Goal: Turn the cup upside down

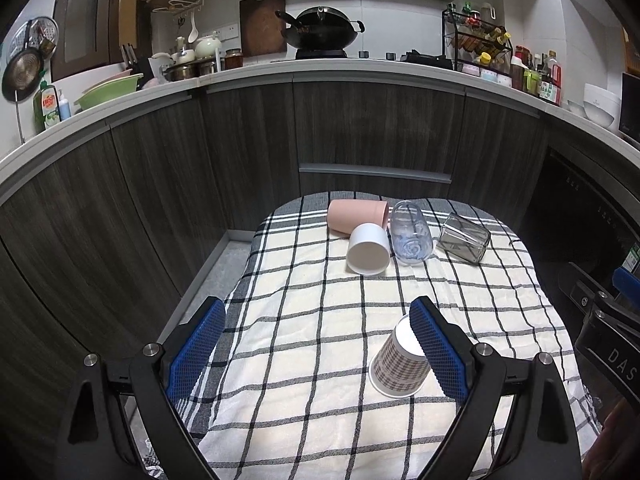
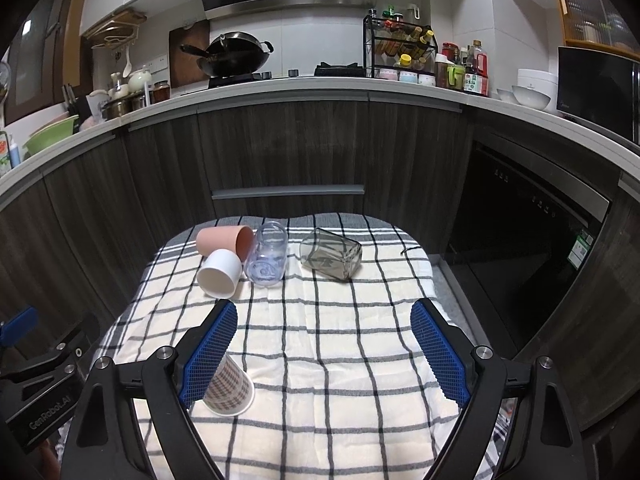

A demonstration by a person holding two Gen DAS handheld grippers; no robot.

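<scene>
A plaid paper cup stands upside down on the checked cloth, partly behind my left gripper's right finger; in the right wrist view the cup sits behind my right gripper's left finger. At the far end lie a pink cup, a white cup, a clear blue-tinted glass and a square grey glass, all on their sides. My left gripper is open and empty. My right gripper is open and empty.
Dark wood cabinets stand close behind the table, with a cluttered counter above. A black oven front is at the right. The cloth's edges drop off left and right. The right gripper's body shows at the left view's right edge.
</scene>
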